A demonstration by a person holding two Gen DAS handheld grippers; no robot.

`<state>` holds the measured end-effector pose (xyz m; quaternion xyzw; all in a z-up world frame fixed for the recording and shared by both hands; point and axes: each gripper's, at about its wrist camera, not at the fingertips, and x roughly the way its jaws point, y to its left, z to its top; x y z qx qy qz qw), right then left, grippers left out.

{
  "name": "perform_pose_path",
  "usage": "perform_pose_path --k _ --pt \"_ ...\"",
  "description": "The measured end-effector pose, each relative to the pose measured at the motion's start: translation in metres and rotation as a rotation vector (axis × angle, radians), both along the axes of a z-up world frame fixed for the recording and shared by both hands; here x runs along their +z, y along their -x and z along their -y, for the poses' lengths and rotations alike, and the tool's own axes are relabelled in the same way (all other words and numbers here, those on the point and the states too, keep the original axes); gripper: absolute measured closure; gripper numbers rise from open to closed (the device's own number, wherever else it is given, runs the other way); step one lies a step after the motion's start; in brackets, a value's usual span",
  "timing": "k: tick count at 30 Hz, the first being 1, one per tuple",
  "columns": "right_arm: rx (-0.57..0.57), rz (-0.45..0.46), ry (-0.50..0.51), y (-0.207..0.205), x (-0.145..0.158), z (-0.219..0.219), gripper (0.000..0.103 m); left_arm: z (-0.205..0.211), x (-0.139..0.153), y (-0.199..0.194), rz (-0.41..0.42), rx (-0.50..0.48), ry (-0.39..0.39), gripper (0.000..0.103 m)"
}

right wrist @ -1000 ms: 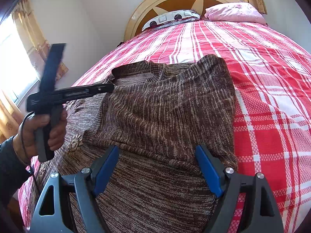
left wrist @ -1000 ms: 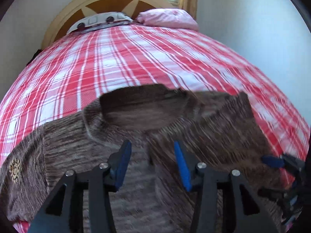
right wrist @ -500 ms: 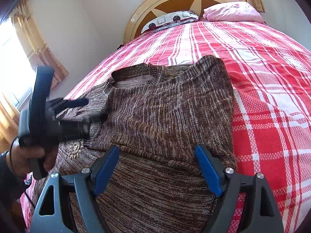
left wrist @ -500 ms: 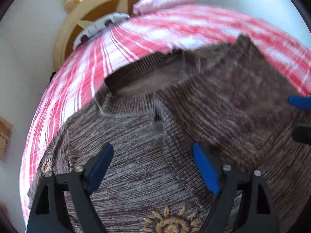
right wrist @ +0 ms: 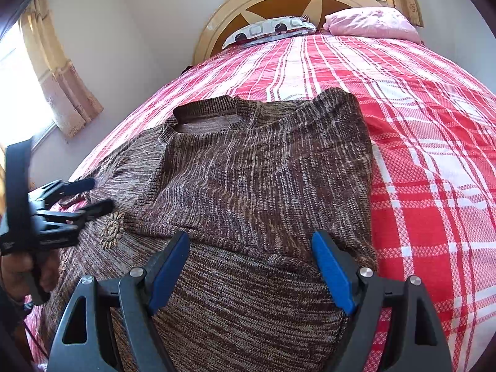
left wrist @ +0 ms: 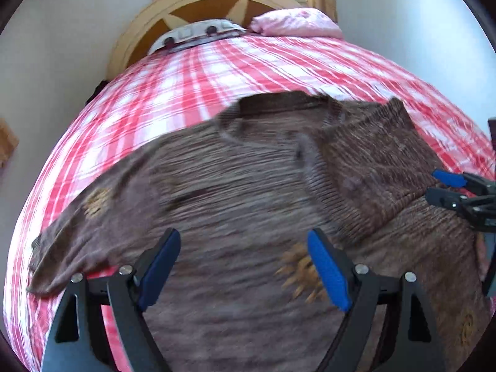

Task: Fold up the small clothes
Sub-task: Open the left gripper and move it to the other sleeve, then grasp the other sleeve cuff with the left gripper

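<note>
A brown knit sweater (left wrist: 248, 192) lies flat on the bed, neck toward the headboard. Its right sleeve side is folded over the body (right wrist: 272, 167); its left sleeve (left wrist: 77, 232) lies spread out to the left. My left gripper (left wrist: 245, 266) is open and empty, hovering over the sweater's left chest near a tan sun motif (left wrist: 300, 272). It also shows at the left in the right wrist view (right wrist: 90, 195). My right gripper (right wrist: 251, 269) is open and empty above the sweater's lower part, by the folded sleeve's cuff. It shows at the right edge of the left wrist view (left wrist: 446, 186).
The bed has a red and white plaid cover (right wrist: 418, 155). A patterned pillow (right wrist: 269, 29) and a pink pillow (right wrist: 372, 24) lie by the round wooden headboard (right wrist: 279, 3). A curtained window (right wrist: 55, 80) is at the left wall.
My left gripper has swung left and lower over the sweater, from near the neck toward the left chest and sleeve. My right gripper has stayed put. The sweater has not moved.
</note>
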<state>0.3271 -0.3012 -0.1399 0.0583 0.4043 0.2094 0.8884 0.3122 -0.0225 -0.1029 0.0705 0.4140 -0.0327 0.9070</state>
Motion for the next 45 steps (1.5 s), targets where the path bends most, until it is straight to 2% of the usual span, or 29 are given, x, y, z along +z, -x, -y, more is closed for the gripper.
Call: perform_pose_path --k 4,6,11,15,22,25,27,38,42,45 --pt "-0.004 0.007 0.05 0.001 0.0 -0.007 0.022 -0.049 0.013 0.02 0.016 0.066 0.032 0.015" --pt "-0.005 0.012 0.07 0.002 0.0 -0.009 0.022 -0.068 0.014 0.029 0.022 0.096 0.023 0.015" --pt "-0.008 0.014 0.079 0.003 0.0 -0.009 0.022 -0.122 0.009 0.05 0.021 0.188 0.026 0.015" --pt "-0.011 0.019 0.126 0.004 -0.001 -0.015 0.022 -0.159 -0.003 0.058 0.01 0.278 0.054 0.015" --pt "-0.015 0.025 0.171 0.005 -0.001 -0.02 0.022 -0.227 -0.03 0.072 -0.027 0.437 0.198 0.016" --pt "-0.015 0.025 0.166 0.005 -0.001 -0.02 0.021 -0.256 -0.037 0.075 -0.019 0.498 0.284 0.016" --pt "-0.015 0.025 0.159 0.005 -0.001 -0.02 0.021 -0.273 -0.04 0.077 -0.004 0.537 0.37 0.016" --pt "-0.015 0.027 0.153 0.005 -0.001 -0.02 0.021 -0.318 -0.052 0.065 0.082 0.644 0.748 0.017" --pt "-0.015 0.027 0.146 0.005 0.0 -0.019 0.021 -0.327 -0.055 0.062 0.113 0.662 0.824 0.019" --pt "-0.015 0.028 0.144 0.005 0.0 -0.018 0.021 -0.327 -0.057 0.058 0.124 0.663 0.848 0.025"
